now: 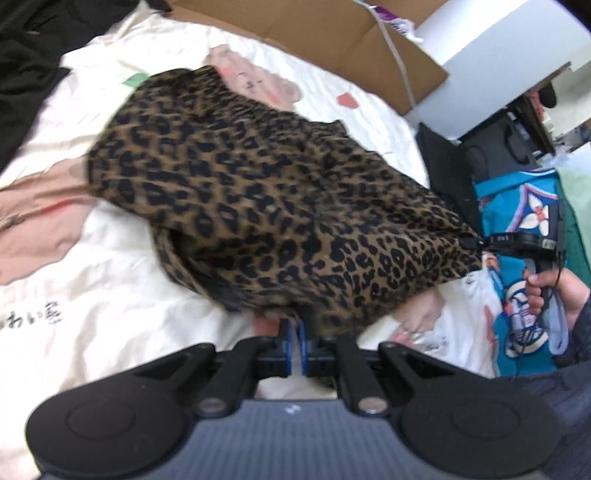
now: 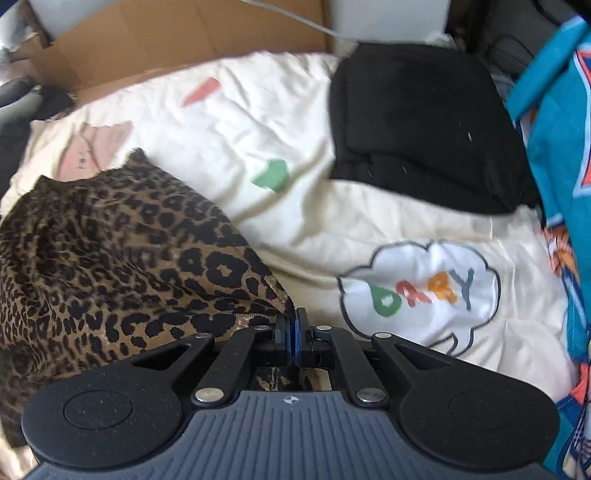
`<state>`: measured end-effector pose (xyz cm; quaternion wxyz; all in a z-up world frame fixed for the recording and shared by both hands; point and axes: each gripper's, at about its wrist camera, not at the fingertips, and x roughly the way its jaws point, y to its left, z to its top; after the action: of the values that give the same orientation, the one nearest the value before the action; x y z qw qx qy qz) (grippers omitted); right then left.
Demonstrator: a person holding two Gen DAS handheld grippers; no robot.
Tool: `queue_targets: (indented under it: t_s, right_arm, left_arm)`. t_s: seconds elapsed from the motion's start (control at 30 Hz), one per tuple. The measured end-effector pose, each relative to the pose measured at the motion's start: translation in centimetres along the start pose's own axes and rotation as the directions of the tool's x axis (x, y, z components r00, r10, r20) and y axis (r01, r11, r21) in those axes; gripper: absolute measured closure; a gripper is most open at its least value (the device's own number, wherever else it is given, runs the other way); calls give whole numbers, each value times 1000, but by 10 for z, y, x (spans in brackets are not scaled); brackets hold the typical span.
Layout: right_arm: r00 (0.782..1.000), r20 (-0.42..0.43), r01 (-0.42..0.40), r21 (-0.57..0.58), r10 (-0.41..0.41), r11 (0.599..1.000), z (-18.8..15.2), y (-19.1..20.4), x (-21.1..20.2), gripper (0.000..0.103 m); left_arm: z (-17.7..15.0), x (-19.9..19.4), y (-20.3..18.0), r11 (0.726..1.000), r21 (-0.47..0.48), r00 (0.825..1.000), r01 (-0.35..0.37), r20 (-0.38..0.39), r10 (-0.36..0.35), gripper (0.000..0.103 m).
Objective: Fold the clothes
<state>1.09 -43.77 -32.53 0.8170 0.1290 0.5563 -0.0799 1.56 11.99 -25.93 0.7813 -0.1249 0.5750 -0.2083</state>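
left gripper (image 1: pixel 294 332) pinched closed, right gripper (image 2: pixel 294 325) likewise (hand (image 1: pixel 554 295) gripping handle)

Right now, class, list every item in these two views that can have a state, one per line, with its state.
Leopard-print garment: partly lifted off the bed, pinched at two edges.
Left gripper: shut on the garment.
Right gripper: shut on the garment.
Black garment: folded, lying on the bedspread.
Cardboard box: flaps open.

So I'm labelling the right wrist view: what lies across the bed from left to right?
Leopard-print garment → green patch on the cream bedspread → folded black garment → teal printed fabric.
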Motion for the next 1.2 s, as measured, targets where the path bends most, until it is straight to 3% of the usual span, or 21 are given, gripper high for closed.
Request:
queue_targets:
  t_s: [0.1, 0.23, 0.33, 0.5, 0.63, 0.83, 0.9, 1.0, 1.03, 1.07, 1.1, 1.17, 1.2]
  right_arm:
    - [1000, -14, 14, 8, -14, 1000, -3, -3, 11, 103]
    - [999, -35, 27, 18, -26, 999, -8, -6, 21, 101]
    - [999, -43, 19, 40, -18, 999, -12, -11, 25, 95]
    - [1000, -17, -15, 47, 16, 999, -17, -16, 24, 68]
    - [999, 3, -36, 49, 36, 998, -17, -17, 25, 62]
    - [999, 0, -36, 20, 36, 999, -15, -17, 33, 56]
    - [999, -8, -35, 11, 36, 999, -15, -16, 37, 53]
    - [999, -38, -25, -16, 24, 1000, -16, -14, 46, 51]
    - [998, -49, -29, -20, 28, 999, -17, -14, 48, 52]
    - [998, -59, -38, -22, 37, 999, -18, -14, 50, 54]
    - [997, -69, -48, -23, 46, 999, -19, -14, 51, 70]
    - [996, -79, -52, -19, 51, 998, -19, -14, 51, 94]
    - [996, -80, -50, -21, 48, 999, -20, -13, 50, 97]
  left_arm:
    - [4, -2, 21, 999, -23, 999, -43, 15, 43, 96]
    - [20, -7, 55, 989, -45, 988, -138, 58, 140, 74]
    - [35, -5, 70, 982, -51, 978, -183, 92, 187, 67]
    - [56, 16, 83, 976, -12, 969, -218, 113, 218, 51]
    - [73, 32, 93, 969, 18, 961, -246, 131, 242, 39]
    - [98, 56, 109, 956, 62, 948, -288, 159, 276, 36]
    - [102, 63, 118, 964, 32, 952, -264, 167, 255, 36]
    - [104, 69, 126, 976, 0, 961, -220, 173, 217, 43]
    - [104, 72, 127, 979, -8, 966, -201, 163, 200, 61]
    - [104, 74, 129, 983, -20, 972, -182, 147, 183, 87]
    - [104, 75, 130, 985, -27, 977, -170, 129, 172, 97]
    - [103, 71, 127, 984, -5, 976, -181, 119, 180, 99]
    - [103, 67, 125, 982, 8, 976, -186, 118, 184, 99]
